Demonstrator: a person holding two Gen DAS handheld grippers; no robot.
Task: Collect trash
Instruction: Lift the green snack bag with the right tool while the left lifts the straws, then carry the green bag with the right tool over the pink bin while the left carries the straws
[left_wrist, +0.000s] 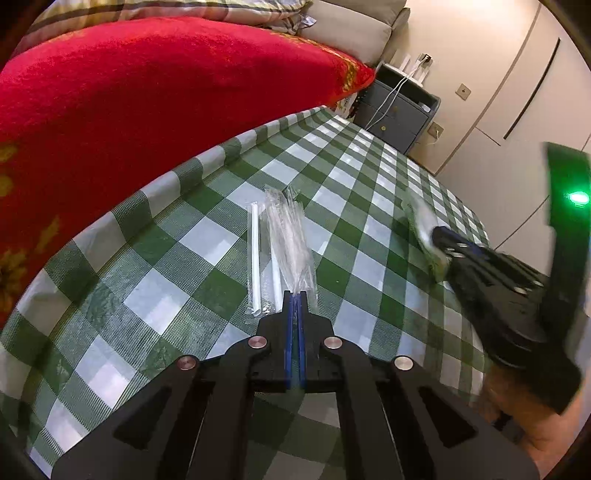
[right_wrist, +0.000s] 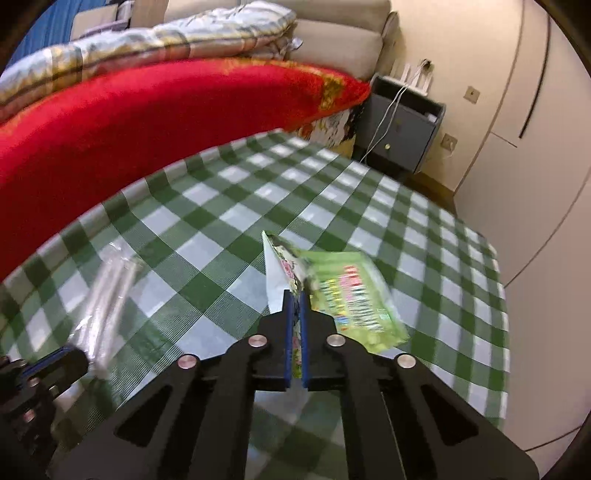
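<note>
My left gripper (left_wrist: 295, 294) is shut on the near end of a clear plastic wrapper (left_wrist: 291, 229) that lies on the green checked tablecloth (left_wrist: 177, 266). White straws (left_wrist: 255, 251) lie in and beside that wrapper. My right gripper (right_wrist: 295, 294) is shut on a crumpled green snack packet (right_wrist: 354, 295), which sticks out forward and to the right, just above the cloth. In the left wrist view the right gripper (left_wrist: 439, 236) comes in from the right, with the blurred packet (left_wrist: 421, 218) at its tips. The right wrist view shows the left gripper (right_wrist: 74, 360) and the clear wrapper (right_wrist: 107, 295) at the lower left.
A red blanket (left_wrist: 147, 92) on a bed runs along the table's far left edge, with a striped quilt (right_wrist: 147, 40) behind it. A grey nightstand (left_wrist: 399, 110) with white cables stands past the far corner. Cream wardrobe doors (left_wrist: 517, 92) line the right side.
</note>
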